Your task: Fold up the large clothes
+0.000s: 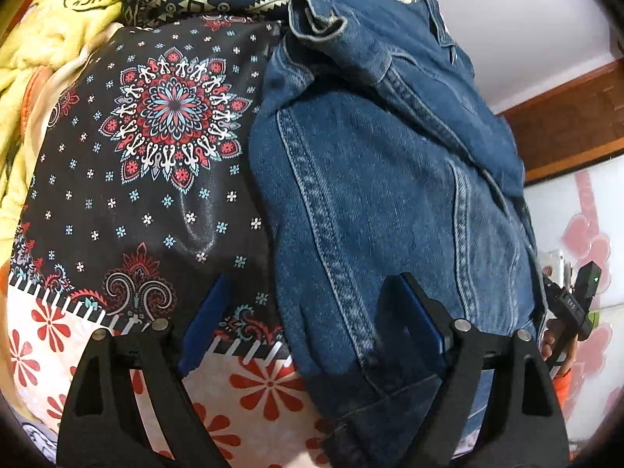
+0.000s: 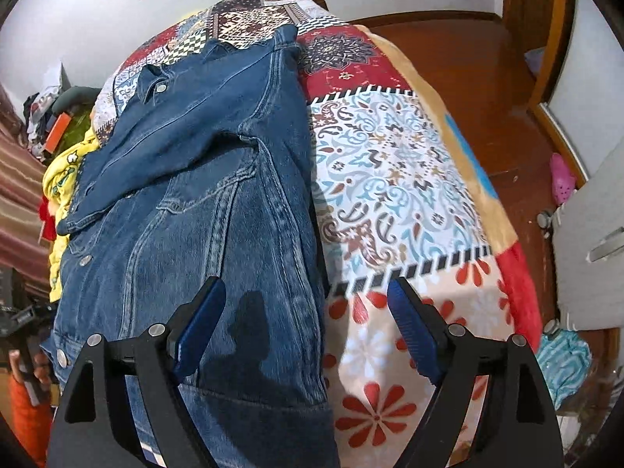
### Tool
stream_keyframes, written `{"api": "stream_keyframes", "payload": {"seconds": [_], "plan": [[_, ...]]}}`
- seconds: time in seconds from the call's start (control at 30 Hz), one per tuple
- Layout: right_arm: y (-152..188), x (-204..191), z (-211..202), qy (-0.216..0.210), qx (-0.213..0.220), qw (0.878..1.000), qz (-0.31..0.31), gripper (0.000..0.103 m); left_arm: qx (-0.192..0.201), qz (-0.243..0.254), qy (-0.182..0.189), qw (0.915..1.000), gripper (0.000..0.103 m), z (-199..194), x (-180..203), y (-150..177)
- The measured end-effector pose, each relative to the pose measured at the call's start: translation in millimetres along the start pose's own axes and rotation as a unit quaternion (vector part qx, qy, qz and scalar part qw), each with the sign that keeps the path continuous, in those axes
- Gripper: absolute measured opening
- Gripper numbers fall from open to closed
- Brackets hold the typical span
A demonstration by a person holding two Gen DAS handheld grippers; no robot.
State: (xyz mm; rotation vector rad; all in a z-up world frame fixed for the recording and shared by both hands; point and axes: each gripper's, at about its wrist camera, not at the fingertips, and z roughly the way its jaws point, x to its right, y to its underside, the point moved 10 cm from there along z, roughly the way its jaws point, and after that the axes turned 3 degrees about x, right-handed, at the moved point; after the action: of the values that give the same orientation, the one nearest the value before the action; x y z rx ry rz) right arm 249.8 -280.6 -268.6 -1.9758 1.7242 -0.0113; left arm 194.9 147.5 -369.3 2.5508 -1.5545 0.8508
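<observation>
Tongs on both sides are spread apart, nothing gripped: left tongs (image 1: 308, 331), right tongs (image 2: 308, 327). Denim jacket (image 2: 202, 202) lies under and ahead of both on the patchwork bedspread (image 2: 390, 163). Heavy, stiff stuff, so I'd grab the thick hem (image 2: 249, 409); sleeve (image 1: 382, 50) sits farther up.

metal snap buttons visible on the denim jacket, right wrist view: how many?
4. On the denim jacket: one on the collar flap, one small at the chest pocket, one lower on the placket, one near the hem. Folds may hide more.
</observation>
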Motion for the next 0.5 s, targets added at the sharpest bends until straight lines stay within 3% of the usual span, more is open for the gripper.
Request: {"api": "stream_keyframes", "payload": {"seconds": [0.13, 0.23, 0.27, 0.3, 0.37, 0.5], "plan": [[-7.3, -14.7, 12.6, -0.040, -0.021, 0.999, -0.003, 0.081, -0.003, 0.024, 0.034, 0.9991, 0.084, 0.1, 24.2, 2.4], [-2.9, -19.3, 20.3, -0.029, -0.029, 0.999, -0.014, 0.067, 0.005, 0.053, 0.037, 0.9979, 0.068, -1.6, 40.7, 4.1], [-0.3, -21.5, 20.4, -0.026, -0.029, 0.999, -0.022, 0.057, 0.008, 0.061, 0.039, 0.9974, 0.058, -2.6, 44.9, 4.4], [2.1, -26.3, 19.1, -0.031, -0.031, 0.999, -0.027, 0.044, 0.009, 0.068, 0.038, 0.9969, 0.043, -3.6, 47.4, 4.6], [10.2, -28.7, 16.3, -0.035, -0.032, 0.999, -0.021, 0.033, 0.011, 0.084, 0.045, 0.9954, 0.024, -7.3, 55.0, 0.4], [21.2, -31.5, 12.4, -0.015, -0.030, 0.998, -0.044, 0.012, 0.022, 0.098, 0.035, 0.9943, 0.012, -12.8, 57.2, -6.4]]}}
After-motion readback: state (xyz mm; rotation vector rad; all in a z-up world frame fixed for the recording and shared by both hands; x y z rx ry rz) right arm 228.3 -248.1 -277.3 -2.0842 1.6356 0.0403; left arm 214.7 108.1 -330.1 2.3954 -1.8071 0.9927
